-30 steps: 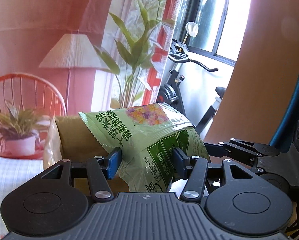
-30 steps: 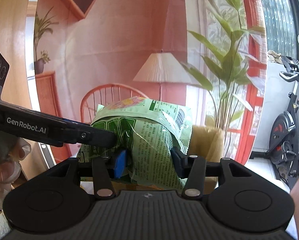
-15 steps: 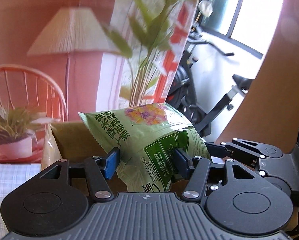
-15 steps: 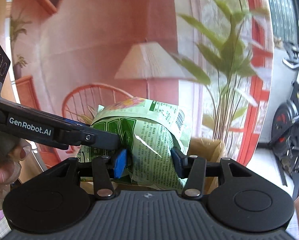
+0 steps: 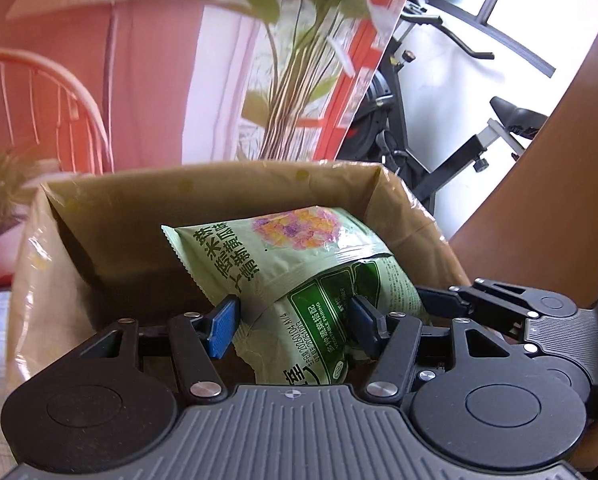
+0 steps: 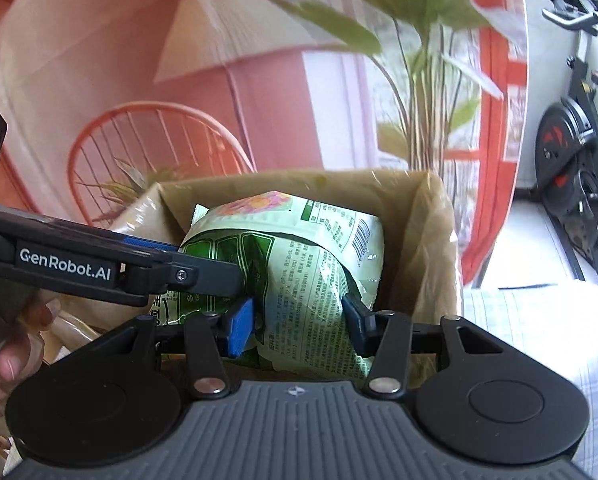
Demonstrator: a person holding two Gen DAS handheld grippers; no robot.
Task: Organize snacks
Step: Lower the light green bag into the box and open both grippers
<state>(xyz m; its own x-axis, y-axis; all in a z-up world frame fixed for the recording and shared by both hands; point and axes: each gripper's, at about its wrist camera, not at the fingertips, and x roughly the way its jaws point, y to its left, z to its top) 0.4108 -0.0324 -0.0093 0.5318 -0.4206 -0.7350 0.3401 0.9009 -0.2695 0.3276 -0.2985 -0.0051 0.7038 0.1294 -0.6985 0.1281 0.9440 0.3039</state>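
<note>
A green snack bag [image 5: 299, 268] with Chinese print is held by both grippers over the open brown cardboard box [image 5: 219, 184]. My left gripper [image 5: 295, 320] is shut on the bag's near end, blue pads pressing its sides. My right gripper [image 6: 299, 316] is shut on the same bag [image 6: 299, 264], seen from the other side, with the box [image 6: 427, 216] behind and below it. The left gripper's arm [image 6: 99, 268] crosses the right wrist view from the left. The bag's lower part sits inside the box opening.
A checked cloth [image 6: 539, 320] covers the table around the box. A potted plant [image 5: 3, 200] stands to the left. A red wire chair [image 6: 155, 152], a lamp, a tall plant and an exercise bike [image 5: 439, 128] stand behind.
Both grippers have tilted and moved down with the bag. The box opening, earlier mostly hidden behind the bag, now surrounds the bag's lower part.
</note>
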